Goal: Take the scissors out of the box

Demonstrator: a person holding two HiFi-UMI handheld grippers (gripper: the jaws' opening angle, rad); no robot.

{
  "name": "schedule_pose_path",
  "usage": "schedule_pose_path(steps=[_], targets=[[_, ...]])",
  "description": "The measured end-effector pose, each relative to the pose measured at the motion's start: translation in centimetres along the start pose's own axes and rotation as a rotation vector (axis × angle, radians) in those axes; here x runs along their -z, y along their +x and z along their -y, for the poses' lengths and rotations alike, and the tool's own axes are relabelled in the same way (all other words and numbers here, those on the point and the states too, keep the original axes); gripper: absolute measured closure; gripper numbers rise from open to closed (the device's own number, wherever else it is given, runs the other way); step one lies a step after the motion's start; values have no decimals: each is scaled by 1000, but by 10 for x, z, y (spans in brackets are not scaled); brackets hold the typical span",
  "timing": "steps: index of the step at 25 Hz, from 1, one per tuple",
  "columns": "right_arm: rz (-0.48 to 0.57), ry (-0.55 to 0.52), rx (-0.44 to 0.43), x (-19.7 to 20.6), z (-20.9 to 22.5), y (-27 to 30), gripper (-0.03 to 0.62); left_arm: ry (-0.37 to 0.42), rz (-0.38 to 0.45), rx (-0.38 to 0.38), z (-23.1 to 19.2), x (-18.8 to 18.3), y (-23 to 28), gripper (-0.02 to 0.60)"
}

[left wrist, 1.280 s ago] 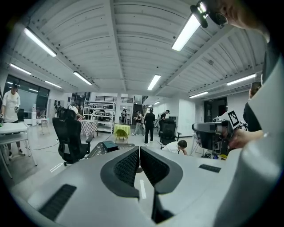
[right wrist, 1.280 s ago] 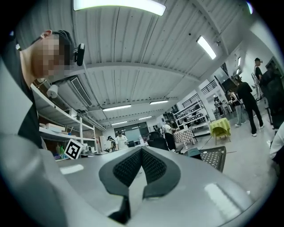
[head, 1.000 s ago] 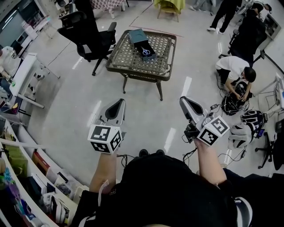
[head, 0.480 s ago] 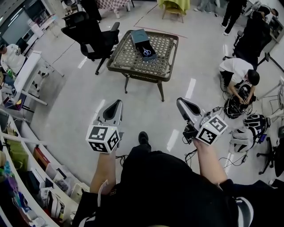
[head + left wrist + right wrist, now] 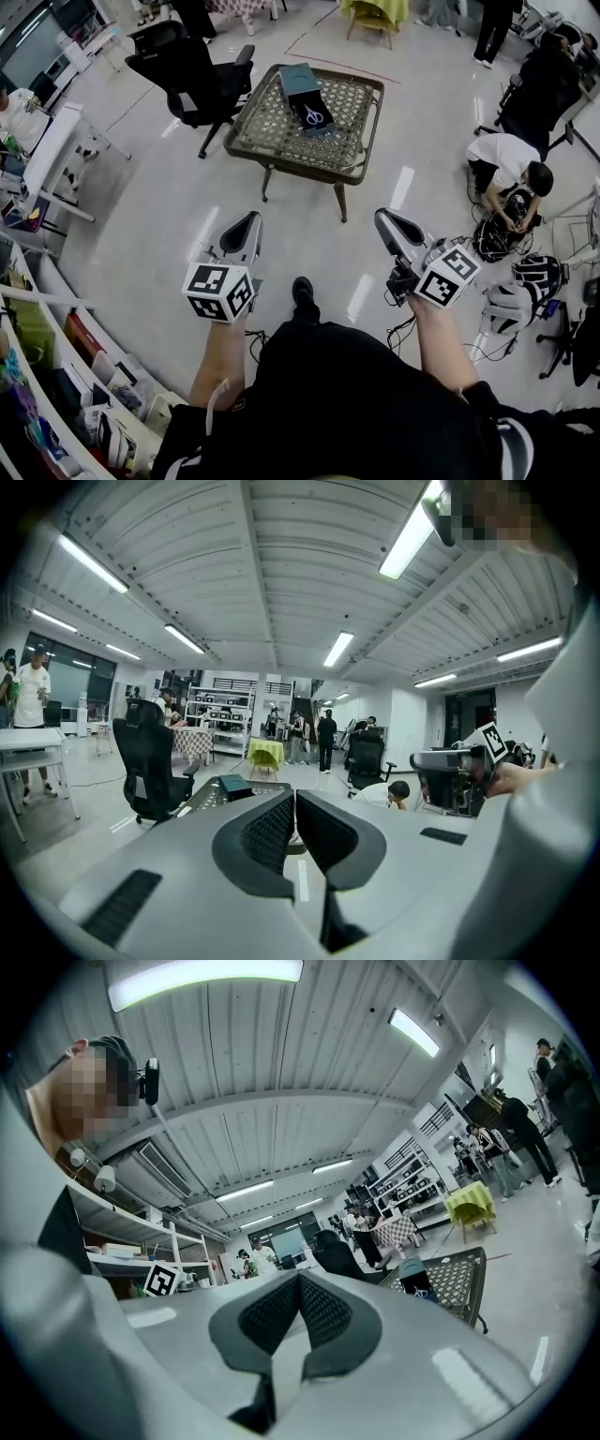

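The scissors (image 5: 313, 116) with pale blue handles lie in a dark open box (image 5: 307, 103), whose teal lid (image 5: 297, 78) sits beside it, on a wicker-topped low table (image 5: 281, 141). Both grippers hang in the air well short of the table, pointing toward it. In the head view, the left gripper (image 5: 247, 223) is shut and empty. So is the right gripper (image 5: 387, 218). In the left gripper view the jaws (image 5: 293, 799) meet, with the box (image 5: 234, 784) far beyond them. In the right gripper view the jaws (image 5: 298, 1283) touch, and the table (image 5: 450, 1279) stands far off to the right.
A black office chair (image 5: 192, 80) stands left of the table. A person crouches over cables (image 5: 511, 169) at the right. Shelves and desks (image 5: 56, 159) line the left side. Other people and a yellow table (image 5: 380, 11) are far behind. Open floor lies between me and the table.
The person has stepped toward the table: a shoe has come forward between the grippers and the table sits a little lower in the head view. Both grippers stay shut.
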State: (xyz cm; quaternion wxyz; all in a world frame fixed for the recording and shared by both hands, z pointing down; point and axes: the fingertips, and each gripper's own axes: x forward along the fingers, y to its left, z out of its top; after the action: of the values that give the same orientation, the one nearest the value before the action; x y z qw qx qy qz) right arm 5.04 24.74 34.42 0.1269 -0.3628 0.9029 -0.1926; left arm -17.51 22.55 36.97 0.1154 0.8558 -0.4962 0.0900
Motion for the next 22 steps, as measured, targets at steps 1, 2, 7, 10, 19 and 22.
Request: schedule_pose_path(steps=[1,2,7,10,19,22], targets=[[-3,1,7,-1,7,7,583,0,1,4,-5,-2,8,568],[-7,3,15,-1,13,15,584,0,0,7,-10,-4,15,568],[-29,13,34,-4,36,58,584,-20,-19,22,-46,-10,54,569],[-44,14,47,-6,47,84,583,-29,-28,37,-67,-14,75,568],[-32,-37,141,-32,80,133,583,-36,-25,93,-119,-29,123,568],[-10,-63,177,-44,87,138,583,-38,-34,107,-131,-29,131,568]])
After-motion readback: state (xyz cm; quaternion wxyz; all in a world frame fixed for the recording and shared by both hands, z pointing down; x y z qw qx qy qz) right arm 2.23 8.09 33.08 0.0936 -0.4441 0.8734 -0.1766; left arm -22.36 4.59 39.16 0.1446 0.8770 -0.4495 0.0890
